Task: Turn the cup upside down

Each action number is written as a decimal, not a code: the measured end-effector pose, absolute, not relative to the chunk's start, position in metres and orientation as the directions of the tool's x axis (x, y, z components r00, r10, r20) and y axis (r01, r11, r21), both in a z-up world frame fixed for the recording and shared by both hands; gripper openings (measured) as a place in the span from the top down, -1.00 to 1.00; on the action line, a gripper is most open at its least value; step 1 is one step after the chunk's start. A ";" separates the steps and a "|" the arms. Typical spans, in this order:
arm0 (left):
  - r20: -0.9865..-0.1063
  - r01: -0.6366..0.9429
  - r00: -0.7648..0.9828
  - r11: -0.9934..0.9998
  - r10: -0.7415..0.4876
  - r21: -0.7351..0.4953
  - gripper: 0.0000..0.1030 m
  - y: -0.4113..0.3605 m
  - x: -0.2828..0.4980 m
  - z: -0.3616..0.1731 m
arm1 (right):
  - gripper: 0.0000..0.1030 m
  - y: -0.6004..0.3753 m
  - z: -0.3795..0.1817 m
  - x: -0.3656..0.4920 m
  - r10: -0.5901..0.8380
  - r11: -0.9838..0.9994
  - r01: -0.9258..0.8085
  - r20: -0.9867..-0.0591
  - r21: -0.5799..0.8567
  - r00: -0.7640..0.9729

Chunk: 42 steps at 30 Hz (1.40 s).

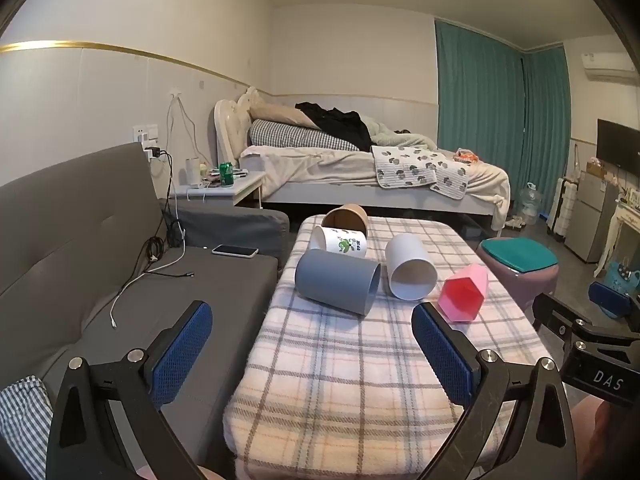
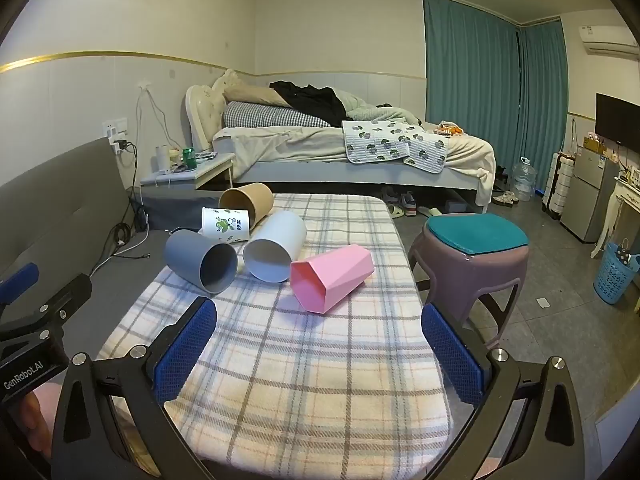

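Note:
Several cups lie on their sides on a plaid-covered table (image 1: 340, 380): a grey cup (image 1: 336, 286) (image 2: 200, 260), a white cup (image 1: 408, 270) (image 2: 276, 244), a pink faceted cup (image 1: 464, 294) (image 2: 332, 276), a printed paper cup (image 1: 340, 242) (image 2: 226, 224) and a brown paper cup (image 1: 346, 218) (image 2: 246, 202). My left gripper (image 1: 312, 320) is open and empty, short of the grey cup. My right gripper (image 2: 320, 320) is open and empty, just short of the pink cup. The right gripper's body shows at the right of the left wrist view.
A grey sofa (image 1: 120, 280) with a phone (image 1: 235, 251) and cables lies left of the table. A purple stool with a teal cushion (image 2: 472, 256) stands right of it. A bed (image 2: 340, 148) and a bedside table (image 1: 224, 188) are behind.

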<state>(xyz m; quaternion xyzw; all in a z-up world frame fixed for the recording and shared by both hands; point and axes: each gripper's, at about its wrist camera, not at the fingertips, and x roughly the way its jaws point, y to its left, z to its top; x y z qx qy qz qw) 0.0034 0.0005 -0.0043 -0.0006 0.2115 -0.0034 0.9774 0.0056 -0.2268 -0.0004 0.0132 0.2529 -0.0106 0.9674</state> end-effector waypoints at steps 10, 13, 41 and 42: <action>-0.417 0.007 0.909 1.000 -0.006 0.000 -1.00 0.002 0.004 -0.005 | -1.00 -0.227 0.000 0.006 -0.015 0.999 0.028 -0.490 0.019 0.872; -0.417 0.008 0.909 1.000 -0.009 -0.003 -1.00 0.002 0.004 -0.005 | -1.00 -0.227 0.000 0.006 -0.015 0.999 0.027 -0.490 0.018 0.872; -0.420 0.009 0.907 1.000 -0.009 -0.003 -1.00 -0.002 0.004 -0.007 | -1.00 -0.226 0.002 0.005 -0.015 0.999 0.028 -0.486 0.018 0.874; -0.420 0.009 0.907 1.000 -0.009 -0.003 -1.00 -0.002 0.004 -0.006 | -1.00 -0.226 0.002 0.005 -0.016 0.999 0.028 -0.486 0.017 0.874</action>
